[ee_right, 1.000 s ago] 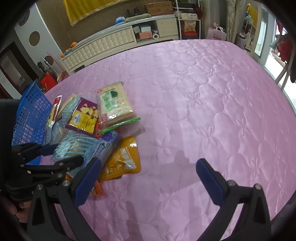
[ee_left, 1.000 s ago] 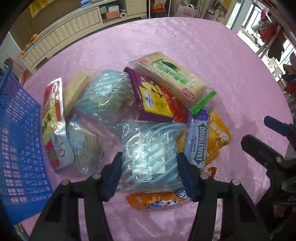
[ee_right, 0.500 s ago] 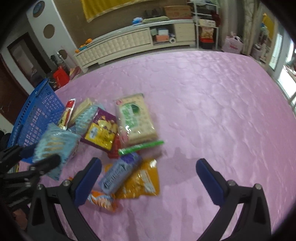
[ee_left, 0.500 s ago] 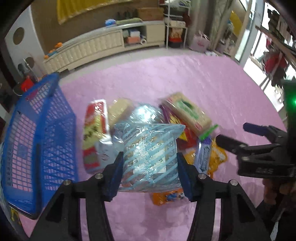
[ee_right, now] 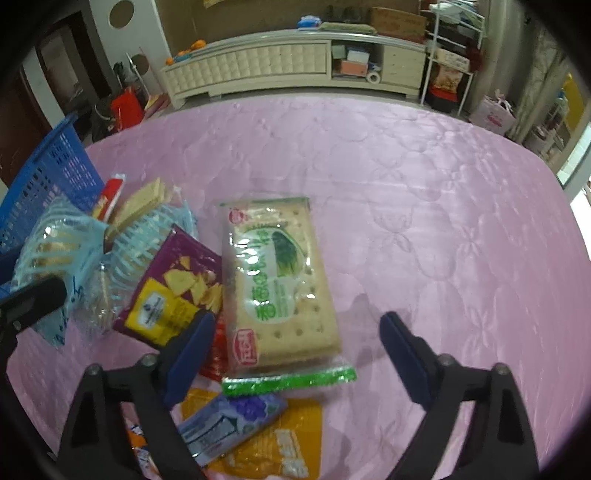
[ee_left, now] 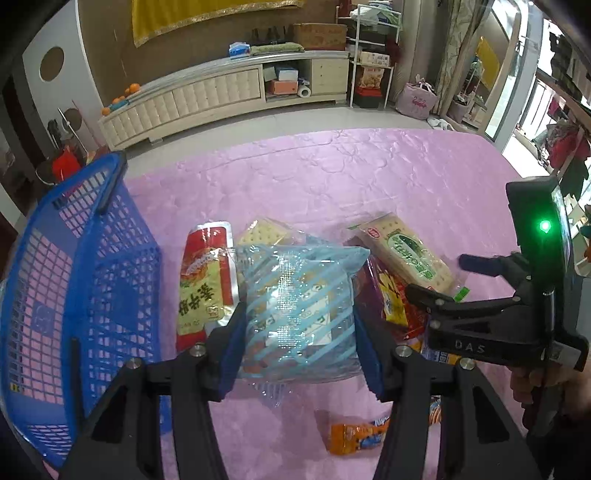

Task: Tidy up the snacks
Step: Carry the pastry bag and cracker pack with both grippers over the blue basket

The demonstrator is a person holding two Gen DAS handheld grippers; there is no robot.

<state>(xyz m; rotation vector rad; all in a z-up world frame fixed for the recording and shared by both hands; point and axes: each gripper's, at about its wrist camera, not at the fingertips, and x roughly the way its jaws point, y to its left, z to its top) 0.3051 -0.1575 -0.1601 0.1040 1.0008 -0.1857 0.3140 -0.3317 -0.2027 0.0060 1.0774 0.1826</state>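
Left wrist: left tongs (ee_left: 299, 317) pinch crinkly striped packet (ee_left: 301, 299).

Pink quilted tablecloth (ee_left: 332, 177), long cream cabinet (ee_left: 207, 96), yellow wall hanging (ee_left: 207, 14), pink bag (ee_left: 417, 99)

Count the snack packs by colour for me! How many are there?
Blue-striped clear packs: 2
Red and yellow pack: 1
Plain cracker pack: 1
Green and white cracker pack: 1
Purple pack: 1
Small purple-blue pack: 1
Yellow pack: 1
Orange pack: 1
Total: 9 that I can make out
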